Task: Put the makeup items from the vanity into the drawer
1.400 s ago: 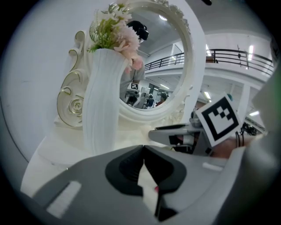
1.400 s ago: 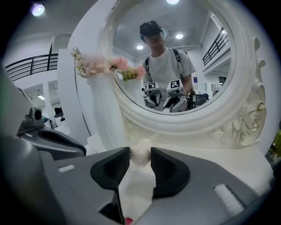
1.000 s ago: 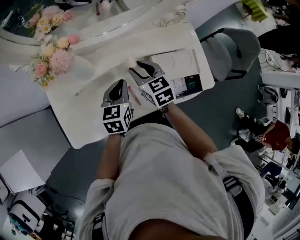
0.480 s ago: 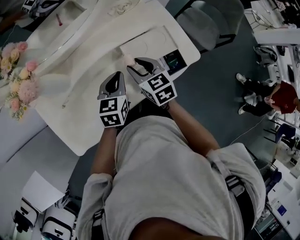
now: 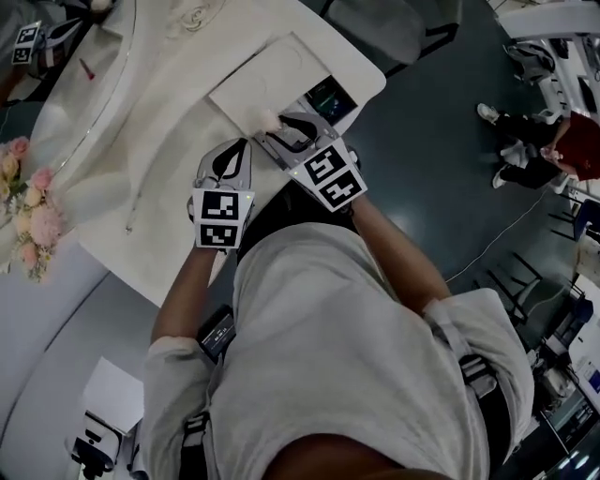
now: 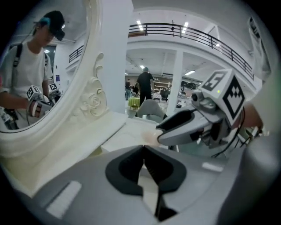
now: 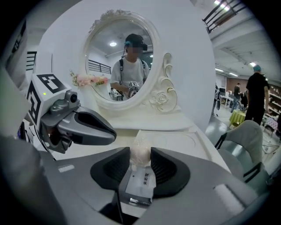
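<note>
My right gripper [image 5: 273,128] [image 7: 140,154] is shut on a pale pink makeup puff [image 7: 141,153] [image 5: 267,119] in a clear wrapper with a white label. It holds the puff above the white vanity top [image 5: 159,159], next to the open drawer [image 5: 328,97] at the vanity's front edge, where dark items show. My left gripper [image 5: 245,145] [image 6: 143,149] hovers just left of it, jaws shut with nothing between them. In the left gripper view the right gripper [image 6: 184,127] crosses in front with the puff at its tip.
An oval mirror [image 7: 123,66] with carved trim stands at the back of the vanity. A pink flower bunch [image 5: 33,220] sits at its left end. A grey chair [image 5: 394,23] stands beyond the drawer end. People stand farther off on the floor.
Both grippers have shifted along the vanity toward the drawer end, and the left one has rolled. The right gripper still holds the puff. The flowers have slid to the picture's left edge.
</note>
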Available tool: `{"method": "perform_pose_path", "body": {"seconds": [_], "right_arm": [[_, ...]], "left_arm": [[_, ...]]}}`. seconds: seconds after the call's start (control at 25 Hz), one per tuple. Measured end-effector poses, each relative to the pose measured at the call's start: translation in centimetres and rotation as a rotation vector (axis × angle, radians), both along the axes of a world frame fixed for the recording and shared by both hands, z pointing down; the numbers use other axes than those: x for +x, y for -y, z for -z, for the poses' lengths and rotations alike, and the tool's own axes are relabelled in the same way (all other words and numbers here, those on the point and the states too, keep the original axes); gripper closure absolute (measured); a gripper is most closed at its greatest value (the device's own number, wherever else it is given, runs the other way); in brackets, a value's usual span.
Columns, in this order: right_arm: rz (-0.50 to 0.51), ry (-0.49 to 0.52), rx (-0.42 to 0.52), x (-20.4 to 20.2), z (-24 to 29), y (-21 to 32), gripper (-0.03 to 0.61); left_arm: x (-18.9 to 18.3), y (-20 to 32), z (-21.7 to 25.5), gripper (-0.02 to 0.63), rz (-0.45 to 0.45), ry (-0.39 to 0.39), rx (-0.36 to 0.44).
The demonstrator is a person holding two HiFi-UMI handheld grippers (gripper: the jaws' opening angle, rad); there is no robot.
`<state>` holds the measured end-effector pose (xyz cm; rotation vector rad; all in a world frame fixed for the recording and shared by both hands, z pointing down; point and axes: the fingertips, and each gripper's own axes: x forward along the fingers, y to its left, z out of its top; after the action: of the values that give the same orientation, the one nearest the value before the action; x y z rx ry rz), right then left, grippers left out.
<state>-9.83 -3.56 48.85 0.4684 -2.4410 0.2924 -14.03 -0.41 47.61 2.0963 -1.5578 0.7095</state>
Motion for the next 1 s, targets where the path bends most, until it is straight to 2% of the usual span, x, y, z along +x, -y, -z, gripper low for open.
{"method": "perform_pose_path", "body": {"seconds": [0.2, 0.4, 0.56, 1.0], "right_arm": [[-0.077, -0.056, -0.023, 3.7, -1.3, 0.5, 0.423], [-0.154, -0.119, -0.03, 7.4, -2.2, 1.1, 0.423], [-0.212, -0.144, -0.047, 9.1, -2.9, 1.7, 0.423], [-0.261, -0.177, -0.073, 9.6, -5.8, 3.5, 0.423]], "left_arm": [[1.8, 0.3, -2.0, 0.611, -0.049, -0.011, -0.041], [5.4, 1.2, -3.2, 0.611, -0.181, 0.007, -0.061], [7.2, 1.6, -3.7, 0.611, -0.245, 0.004, -0.073], [7.9, 1.3, -5.0, 0.611, -0.262, -0.016, -0.13]]}}
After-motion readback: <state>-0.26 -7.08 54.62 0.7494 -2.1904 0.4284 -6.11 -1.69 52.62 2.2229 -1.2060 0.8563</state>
